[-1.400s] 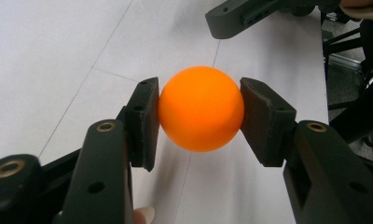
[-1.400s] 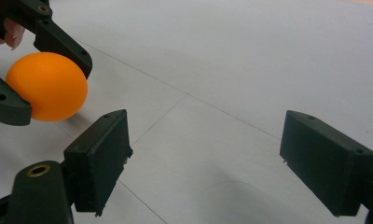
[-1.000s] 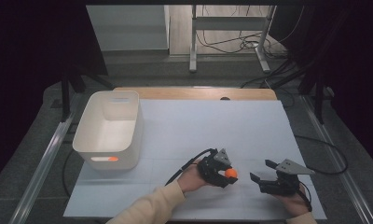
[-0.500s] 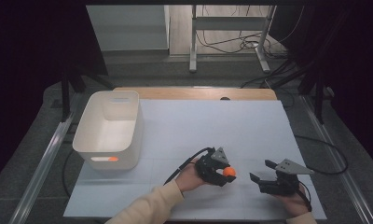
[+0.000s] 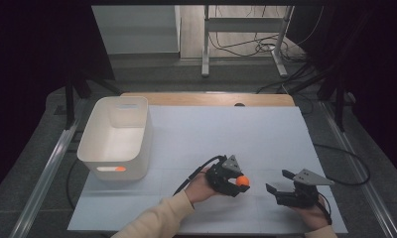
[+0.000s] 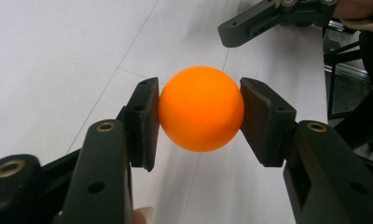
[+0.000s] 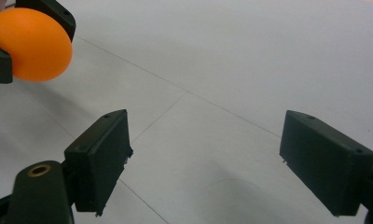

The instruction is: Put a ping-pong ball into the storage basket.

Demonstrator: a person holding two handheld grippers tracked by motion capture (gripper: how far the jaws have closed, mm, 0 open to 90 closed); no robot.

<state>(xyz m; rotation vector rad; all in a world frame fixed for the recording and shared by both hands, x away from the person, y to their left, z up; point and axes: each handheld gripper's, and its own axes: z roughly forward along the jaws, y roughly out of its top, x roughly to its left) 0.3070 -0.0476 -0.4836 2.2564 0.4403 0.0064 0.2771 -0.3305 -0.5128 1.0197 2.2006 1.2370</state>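
While the left gripper (image 5: pixel 234 179) rests near the front edge of the worktop (image 5: pixel 246 129), a little right of its middle, its two black fingers (image 6: pixel 145 122) pinch a small orange ball (image 6: pixel 201 115) from both sides, so the ball sits clamped between the flat pads, just above the white surface. The ball is smooth, matte and evenly round, with no print or seam to be read on it. Each finger is a blocky, hard black plastic piece with a flat rectangular pad, fixed by brass-coloured inserts at its base. Toward the front right corner of the worktop, near the left one but apart from it, the right gripper (image 5: pixel 282 181) has its fingers (image 7: pixel 100 156) spread wide with nothing but bare surface between them; a grey three-cornered plate sits on its top. White sheets cover the worktop, smooth and faintly glossy, with thin straight seams crossing them, and a strip of pale wood shows along the far edge. By the left edge stands a white plastic bin (image 5: pixel 118 138), rectangular with rounded corners and smooth walls; a small label with an orange mark sits on its near wall, too small to read.
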